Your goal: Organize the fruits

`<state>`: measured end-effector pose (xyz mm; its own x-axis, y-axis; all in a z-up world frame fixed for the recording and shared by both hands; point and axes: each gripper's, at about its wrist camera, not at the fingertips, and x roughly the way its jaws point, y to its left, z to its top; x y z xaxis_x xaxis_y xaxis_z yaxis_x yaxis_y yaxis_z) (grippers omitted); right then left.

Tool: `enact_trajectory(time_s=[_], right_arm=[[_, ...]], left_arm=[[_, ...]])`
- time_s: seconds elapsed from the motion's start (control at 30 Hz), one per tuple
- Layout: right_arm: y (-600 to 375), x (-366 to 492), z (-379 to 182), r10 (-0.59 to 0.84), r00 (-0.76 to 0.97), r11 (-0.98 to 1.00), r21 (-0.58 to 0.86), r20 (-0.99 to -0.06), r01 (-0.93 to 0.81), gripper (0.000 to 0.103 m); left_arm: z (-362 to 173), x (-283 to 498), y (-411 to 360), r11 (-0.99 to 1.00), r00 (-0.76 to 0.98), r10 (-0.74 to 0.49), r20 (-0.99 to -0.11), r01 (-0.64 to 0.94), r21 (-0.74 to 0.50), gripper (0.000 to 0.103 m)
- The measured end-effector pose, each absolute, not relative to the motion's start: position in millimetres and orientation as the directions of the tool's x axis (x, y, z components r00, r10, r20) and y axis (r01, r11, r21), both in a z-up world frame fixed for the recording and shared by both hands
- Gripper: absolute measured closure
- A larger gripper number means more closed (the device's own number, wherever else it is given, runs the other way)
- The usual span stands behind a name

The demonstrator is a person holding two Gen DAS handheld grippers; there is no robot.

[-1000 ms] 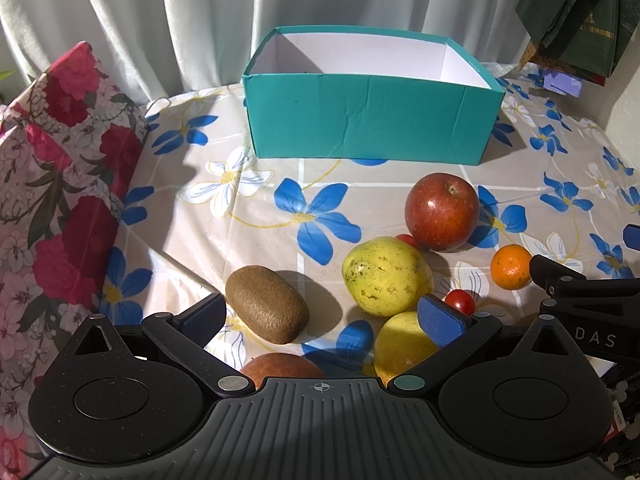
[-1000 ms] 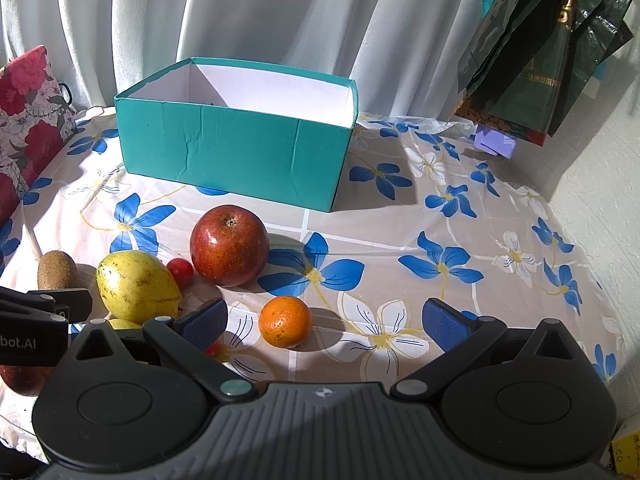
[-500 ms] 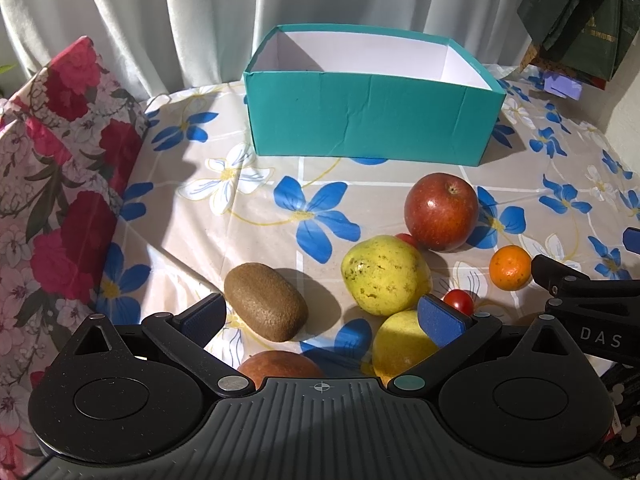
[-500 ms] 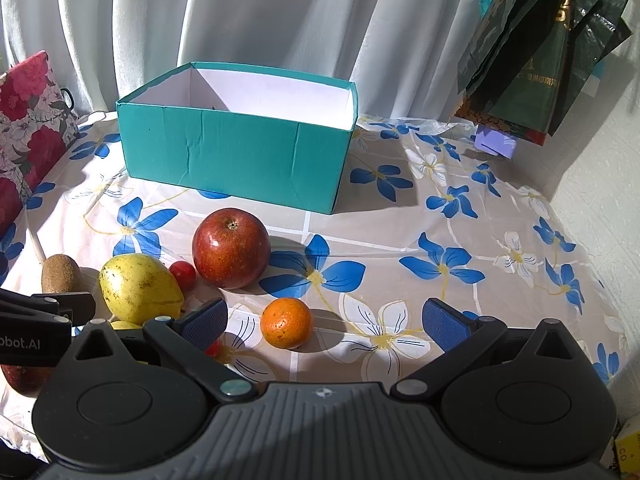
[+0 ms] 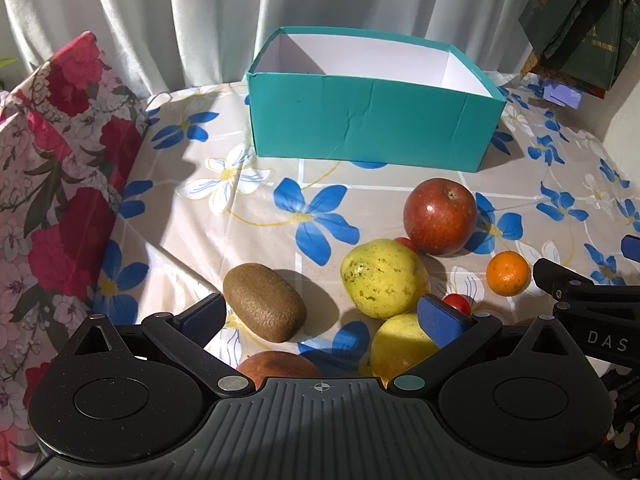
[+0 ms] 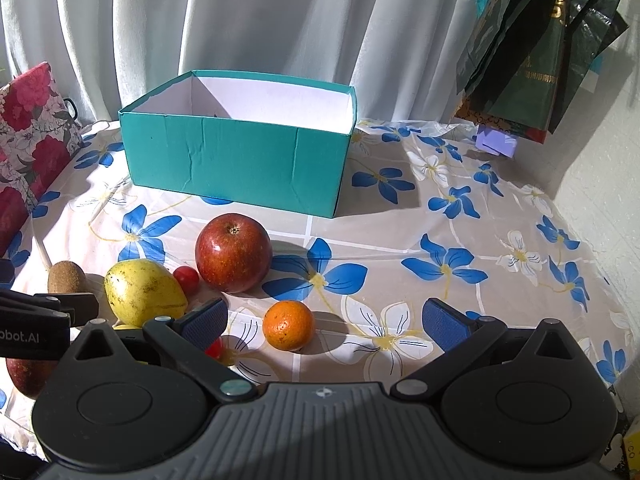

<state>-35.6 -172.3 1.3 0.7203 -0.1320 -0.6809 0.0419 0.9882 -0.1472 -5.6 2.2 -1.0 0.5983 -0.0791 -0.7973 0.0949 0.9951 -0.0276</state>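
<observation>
1. My left gripper is spread wide and holds nothing; the fuzzy brown oval kiwi lies between its blue ribbed pads.
2. My right gripper is released too, framing the small dimpled orange mandarin.
3. A speckled yellow pear, tiny cherry tomato and glossy red apple crowd together.
4. Beyond, open floral plastic tablecloth, then the teal cardboard box, white inside.

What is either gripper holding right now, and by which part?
Nothing. The left gripper and the right gripper are both open above the table; the kiwi and the orange lie untouched on the cloth.
</observation>
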Motion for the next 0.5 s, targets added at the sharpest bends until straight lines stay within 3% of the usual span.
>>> enact_trajectory(time_s=[0.5], right_arm=[[-175.4, -39.4, 4.7, -0.114, 0.738, 0.991, -0.127, -0.666, 0.038, 0.0]], left_arm=[[2.4, -6.8, 8.3, 0.993, 0.615, -0.114, -0.78, 0.105, -0.062, 0.0]])
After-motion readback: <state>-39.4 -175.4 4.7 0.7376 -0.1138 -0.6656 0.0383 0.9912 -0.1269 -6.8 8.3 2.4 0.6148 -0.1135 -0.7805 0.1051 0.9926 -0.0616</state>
